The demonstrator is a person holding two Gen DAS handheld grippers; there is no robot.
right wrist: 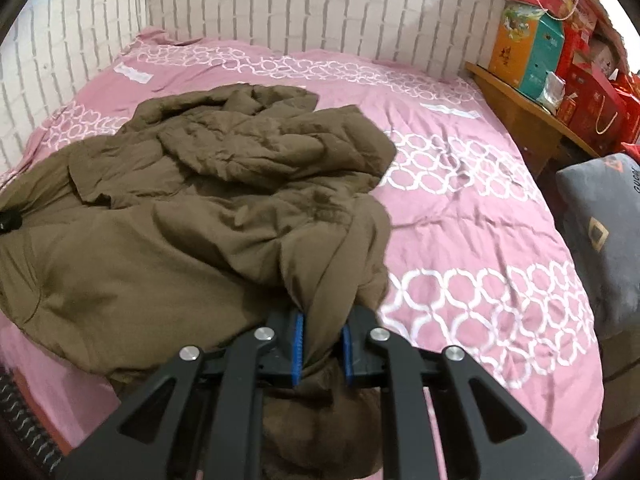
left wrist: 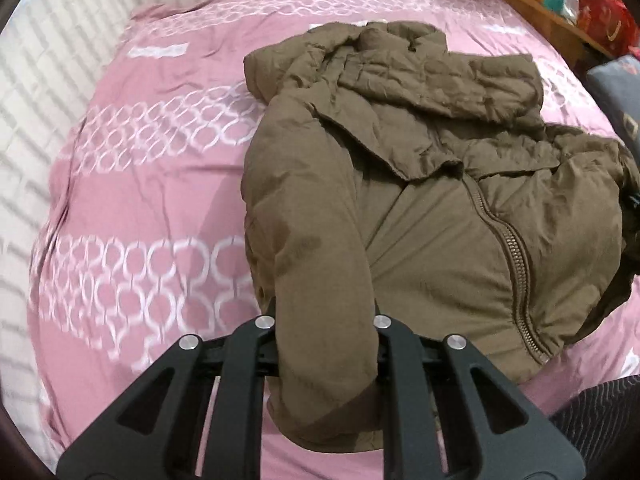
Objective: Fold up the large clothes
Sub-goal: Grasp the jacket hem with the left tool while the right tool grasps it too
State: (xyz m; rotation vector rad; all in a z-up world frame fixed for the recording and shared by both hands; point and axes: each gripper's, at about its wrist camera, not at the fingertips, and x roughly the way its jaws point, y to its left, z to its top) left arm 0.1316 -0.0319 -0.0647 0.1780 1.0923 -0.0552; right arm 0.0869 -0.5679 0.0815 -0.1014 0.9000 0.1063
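Note:
An olive-brown padded jacket (left wrist: 432, 184) with a hood and a front zipper lies crumpled on a pink bed (left wrist: 132, 216). My left gripper (left wrist: 325, 320) is shut on the jacket's left sleeve, whose cuff hangs down toward the camera. In the right wrist view the same jacket (right wrist: 192, 200) spreads to the left, and my right gripper (right wrist: 323, 336) is shut on a bunched fold of its right sleeve between blue-padded fingers (right wrist: 297, 344). The left gripper's fingertips are hidden by the fabric.
A white brick-pattern wall (right wrist: 280, 8) borders the bed at the back and left. A wooden shelf (right wrist: 524, 108) with stacked red and orange boxes (right wrist: 560, 40) stands at the right, with a grey cushion (right wrist: 604, 232) below it. Bare pink bedsheet (right wrist: 480, 240) lies right of the jacket.

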